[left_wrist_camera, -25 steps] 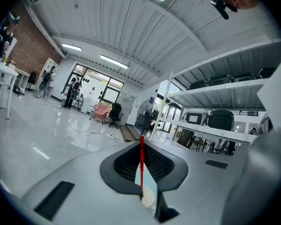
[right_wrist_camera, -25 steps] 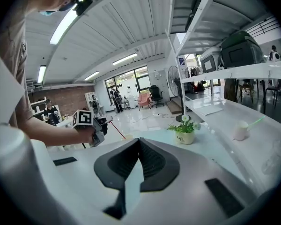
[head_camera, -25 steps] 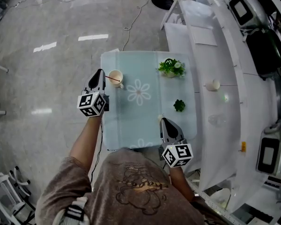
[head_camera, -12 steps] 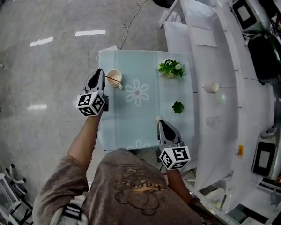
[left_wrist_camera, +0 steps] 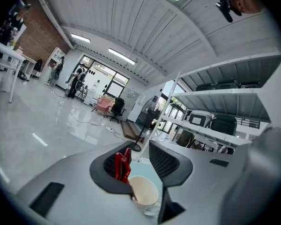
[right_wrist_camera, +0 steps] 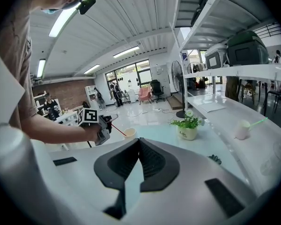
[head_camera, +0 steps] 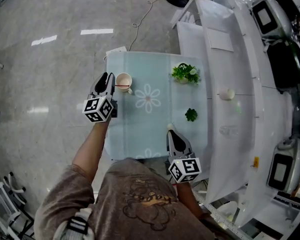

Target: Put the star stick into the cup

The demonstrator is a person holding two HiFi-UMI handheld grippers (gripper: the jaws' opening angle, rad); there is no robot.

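One pot (right_wrist_camera: 188, 133) reads "Life"; left tongs (left_wrist_camera: 140, 148), just opening, bracket the star stick (left_wrist_camera: 122, 163); right tongs (right_wrist_camera: 139, 142) closed, empty.

One cup (head_camera: 123, 80), one star stick (left_wrist_camera: 122, 165), two hand-held grippers (head_camera: 107, 76) (head_camera: 170, 132), seemingly two small plants (head_camera: 185, 73) (head_camera: 191, 114).

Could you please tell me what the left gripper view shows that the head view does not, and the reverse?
Only the left gripper view shows that the jaws of the left gripper stand apart, having just been opening, with the red star of the star stick leaning on one pad and the other pad clear of it. Only the head view shows the right gripper, the potted plant and the whole table. Both show the cup with the stick's thin end in it.
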